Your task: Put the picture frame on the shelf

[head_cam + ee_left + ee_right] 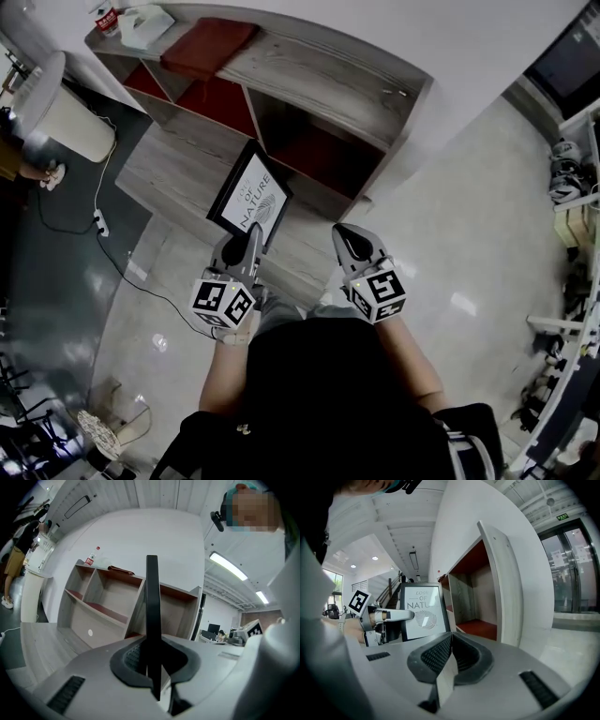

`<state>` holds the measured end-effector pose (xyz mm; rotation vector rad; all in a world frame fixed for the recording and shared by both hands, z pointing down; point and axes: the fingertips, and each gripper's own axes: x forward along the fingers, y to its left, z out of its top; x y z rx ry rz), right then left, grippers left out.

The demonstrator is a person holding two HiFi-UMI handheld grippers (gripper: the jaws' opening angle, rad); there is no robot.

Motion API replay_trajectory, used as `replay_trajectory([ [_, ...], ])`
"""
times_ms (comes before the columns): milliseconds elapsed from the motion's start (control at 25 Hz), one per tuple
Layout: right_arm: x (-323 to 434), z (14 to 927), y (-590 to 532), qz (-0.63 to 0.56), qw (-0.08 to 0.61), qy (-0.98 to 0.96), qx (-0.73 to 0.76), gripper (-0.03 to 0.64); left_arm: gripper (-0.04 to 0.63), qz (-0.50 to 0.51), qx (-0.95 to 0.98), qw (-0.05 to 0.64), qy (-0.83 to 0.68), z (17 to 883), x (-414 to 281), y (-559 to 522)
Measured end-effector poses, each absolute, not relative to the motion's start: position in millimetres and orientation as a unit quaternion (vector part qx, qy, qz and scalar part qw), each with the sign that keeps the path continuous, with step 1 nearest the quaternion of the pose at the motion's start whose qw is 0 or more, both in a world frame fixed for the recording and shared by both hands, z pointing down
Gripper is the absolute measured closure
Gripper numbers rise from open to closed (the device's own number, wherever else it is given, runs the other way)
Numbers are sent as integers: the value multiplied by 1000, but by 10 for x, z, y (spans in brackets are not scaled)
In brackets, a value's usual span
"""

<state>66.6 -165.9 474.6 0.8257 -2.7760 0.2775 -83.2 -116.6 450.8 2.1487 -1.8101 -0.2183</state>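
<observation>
The black picture frame (251,197), with a white print that has lettering and a leaf on it, is held tilted in the air in front of the wooden shelf (323,89). My left gripper (253,236) is shut on its lower edge. In the left gripper view the picture frame (152,616) stands edge-on between the pads, with the shelf (108,606) behind it. My right gripper (349,236) hovers to the right of the frame, shut with nothing in it. The right gripper view shows its pads (440,656) meeting, and beyond them the picture frame (423,613), the left gripper (396,615) and a red-floored shelf compartment (480,627).
On the shelf top lie a red pad (206,47), a tissue box (145,23) and a bottle (108,19). A low wooden platform (183,169) runs in front of the shelf. A white bin (56,108) and a cable with a power strip (98,222) are at the left, and a rack (572,178) at the right.
</observation>
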Motion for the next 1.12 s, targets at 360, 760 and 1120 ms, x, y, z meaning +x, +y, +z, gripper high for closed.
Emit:
replay_trajectory([
  [360,608,4706,-1856,98,117,-929,338,620,551,-87,783,171,-592,4496,-963,-1750],
  [760,694,4774,-2085,101,129,-909,383,620,551,-87,786,182,-585,4715,-1006,-2287],
  [1120,714,4825,-2202,103,137,-901,398,620,551,-69,778,143,-608,4814,-1044,-2587],
])
